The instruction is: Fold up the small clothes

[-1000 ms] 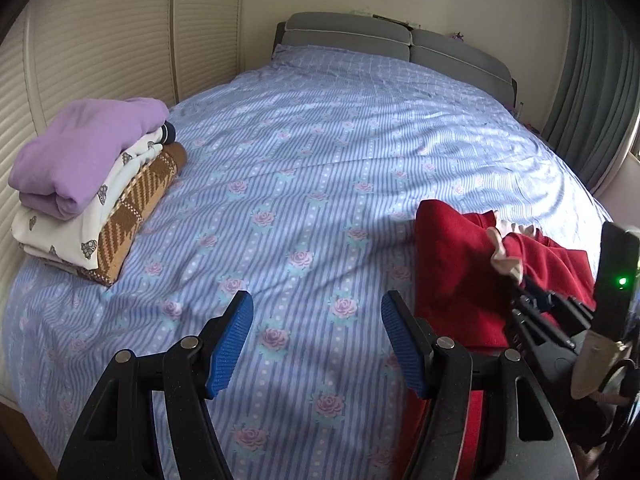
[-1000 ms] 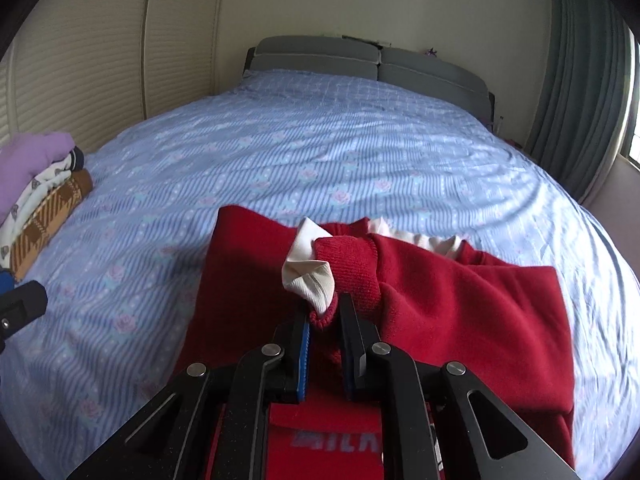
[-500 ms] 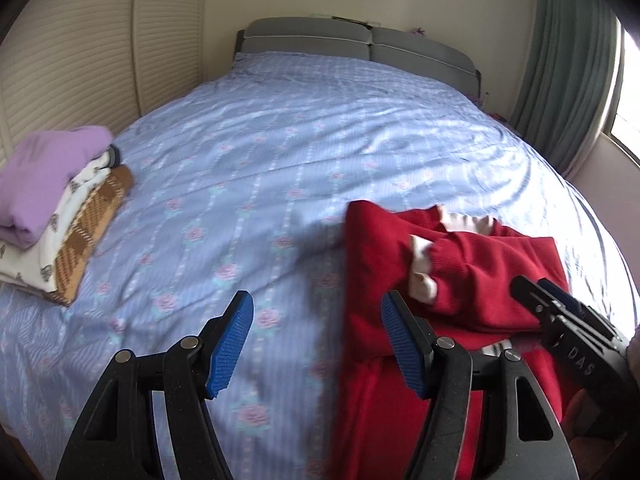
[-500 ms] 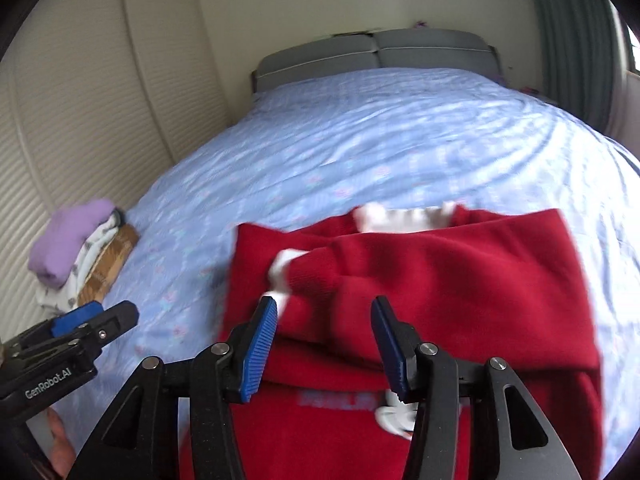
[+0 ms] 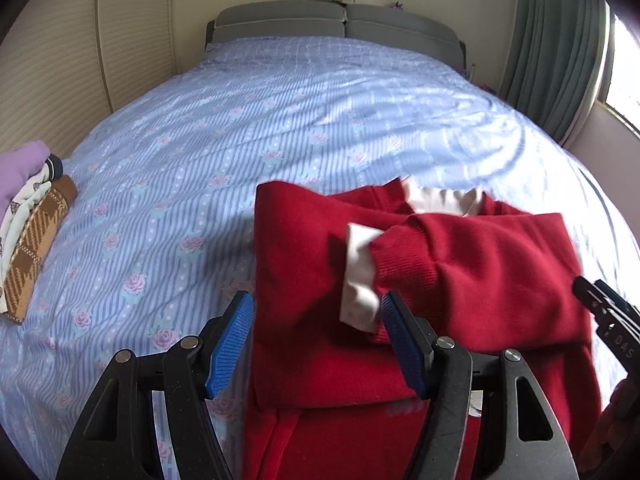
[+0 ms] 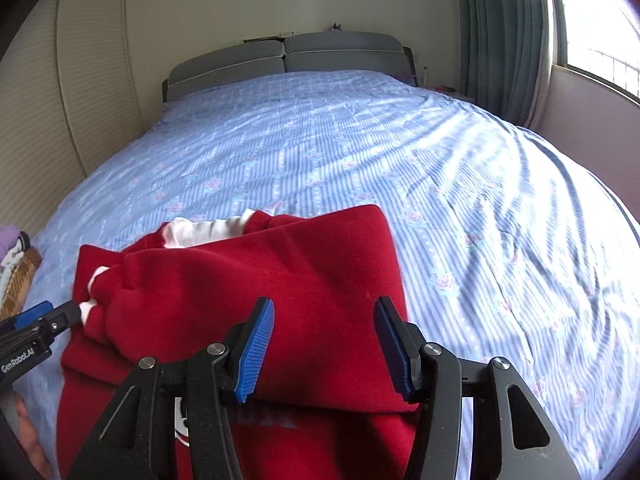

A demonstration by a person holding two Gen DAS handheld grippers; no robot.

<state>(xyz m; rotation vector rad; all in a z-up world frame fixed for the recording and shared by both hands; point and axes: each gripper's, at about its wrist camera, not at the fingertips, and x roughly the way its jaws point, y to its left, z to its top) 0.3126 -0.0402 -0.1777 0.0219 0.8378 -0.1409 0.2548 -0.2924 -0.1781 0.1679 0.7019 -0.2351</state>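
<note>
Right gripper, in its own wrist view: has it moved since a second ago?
Yes. The right gripper let go of the red knit sweater's white-lined cuff and shifted right, toward the sweater's folded right edge.

A red sweater (image 5: 460, 280) lies partly folded on the blue rose-print bedspread (image 5: 240, 128), one sleeve laid across its body, the white cuff (image 5: 360, 280) at the sleeve's end. The left gripper (image 5: 316, 340) hovers over the sweater's near left edge, jaws apart, nothing between the blue pads (image 5: 230, 346). The right gripper (image 5: 608, 320) shows at the sweater's right side. Well left of the sweater sits a stack of folded clothes (image 5: 28, 220). Beyond the sweater stands a grey headboard (image 5: 336, 24).
</note>
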